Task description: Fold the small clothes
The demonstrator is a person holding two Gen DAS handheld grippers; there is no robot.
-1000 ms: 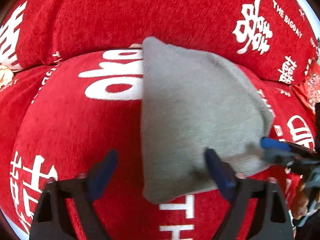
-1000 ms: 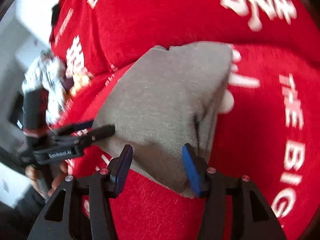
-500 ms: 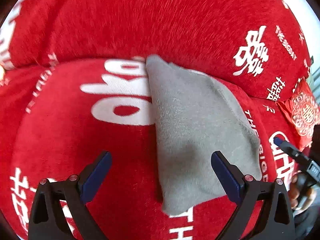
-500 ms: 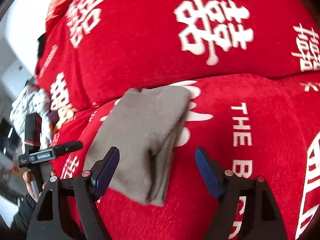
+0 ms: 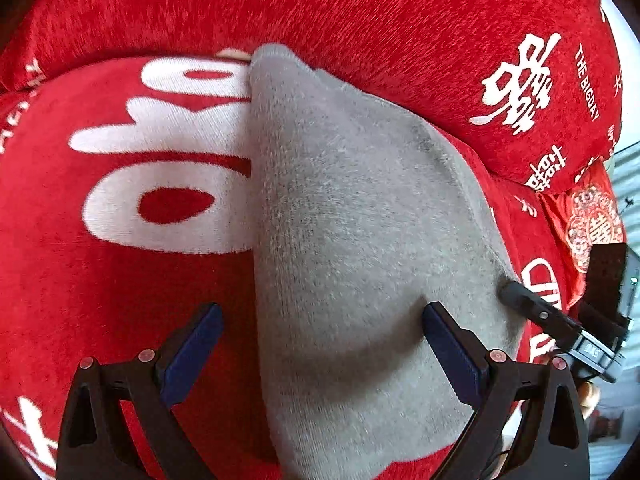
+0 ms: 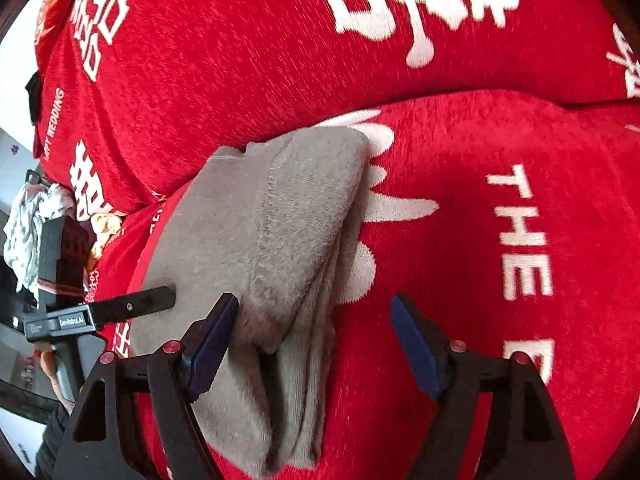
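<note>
A folded grey garment (image 5: 360,240) lies on a red seat cushion (image 5: 100,280) with white lettering. My left gripper (image 5: 320,344) is open, its jaws straddling the garment's near left edge, right finger (image 5: 452,352) pressing on the cloth. In the right wrist view the garment (image 6: 260,248) shows stacked layers at its near edge. My right gripper (image 6: 316,340) is open over that edge, left finger (image 6: 212,340) against the cloth. Each gripper shows in the other's view: the right one (image 5: 560,324), the left one (image 6: 104,312).
A red back cushion (image 5: 320,12) with white characters rises behind the seat. A small red patterned pillow (image 5: 592,216) sits at the far right. A pile of light clothes (image 6: 28,224) lies past the sofa's left end.
Both grippers opened and pulled back from the garment half a second ago, then moved in close again. The garment stays folded on the cushion.
</note>
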